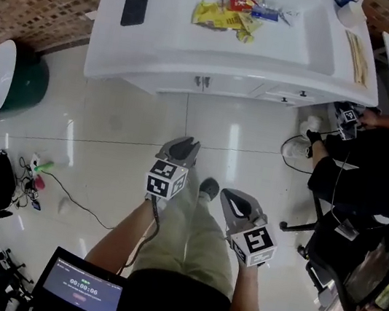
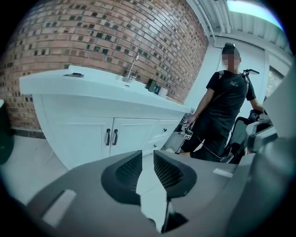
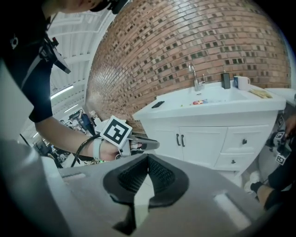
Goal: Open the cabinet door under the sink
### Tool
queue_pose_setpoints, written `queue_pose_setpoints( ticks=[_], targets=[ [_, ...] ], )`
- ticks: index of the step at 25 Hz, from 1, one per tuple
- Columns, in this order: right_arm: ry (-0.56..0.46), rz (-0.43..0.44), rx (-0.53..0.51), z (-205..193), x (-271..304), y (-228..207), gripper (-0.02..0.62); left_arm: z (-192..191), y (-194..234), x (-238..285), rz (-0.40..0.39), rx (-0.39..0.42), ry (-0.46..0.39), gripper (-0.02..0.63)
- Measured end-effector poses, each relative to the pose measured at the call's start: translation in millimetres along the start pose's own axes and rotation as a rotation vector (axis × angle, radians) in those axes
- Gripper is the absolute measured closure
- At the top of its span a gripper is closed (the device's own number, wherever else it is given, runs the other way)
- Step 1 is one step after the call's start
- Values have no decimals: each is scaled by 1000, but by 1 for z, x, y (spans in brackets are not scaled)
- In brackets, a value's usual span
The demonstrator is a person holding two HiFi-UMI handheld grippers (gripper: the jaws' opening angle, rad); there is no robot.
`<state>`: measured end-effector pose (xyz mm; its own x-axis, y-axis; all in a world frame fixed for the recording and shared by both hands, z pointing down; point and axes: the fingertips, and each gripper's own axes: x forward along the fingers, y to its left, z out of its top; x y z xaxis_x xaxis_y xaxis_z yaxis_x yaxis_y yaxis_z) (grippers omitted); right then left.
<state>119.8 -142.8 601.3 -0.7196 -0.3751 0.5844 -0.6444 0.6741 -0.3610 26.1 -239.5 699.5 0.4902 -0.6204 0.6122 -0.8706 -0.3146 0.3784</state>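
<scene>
The white vanity [image 1: 158,64] stands ahead with its two cabinet doors [image 1: 203,81] shut below the sink; their paired dark handles [image 2: 111,137] [image 3: 180,140] sit side by side. My left gripper [image 1: 189,143] [image 2: 147,153] hovers over the floor well short of the doors, jaws apart with nothing between them. It also shows in the right gripper view as the left gripper [image 3: 138,144] with its marker cube. My right gripper [image 1: 226,193] [image 3: 148,157] is lower and further back, tips together and empty.
A phone [image 1: 135,5] and snack packets [image 1: 233,13] lie on the countertop. Drawers [image 3: 243,141] flank the doors on the right. A person in black [image 1: 370,166] is at the right by a chair. A green bin [image 1: 26,82] and floor cables [image 1: 36,176] are left.
</scene>
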Motion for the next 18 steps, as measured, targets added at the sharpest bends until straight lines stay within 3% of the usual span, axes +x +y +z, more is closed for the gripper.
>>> queue_pose_setpoints(
  ticks=[8,13,18],
  targets=[
    [3,-76,68,-10,16,-47,604,-7,65,66,86,-19,0,503],
    [-2,-70,84,-10,38,-46,604,-1,107,109,125,3,18,496],
    [26,-10,89,-11,55,-28,604,8,143,153,171,40,62,494]
  ],
)
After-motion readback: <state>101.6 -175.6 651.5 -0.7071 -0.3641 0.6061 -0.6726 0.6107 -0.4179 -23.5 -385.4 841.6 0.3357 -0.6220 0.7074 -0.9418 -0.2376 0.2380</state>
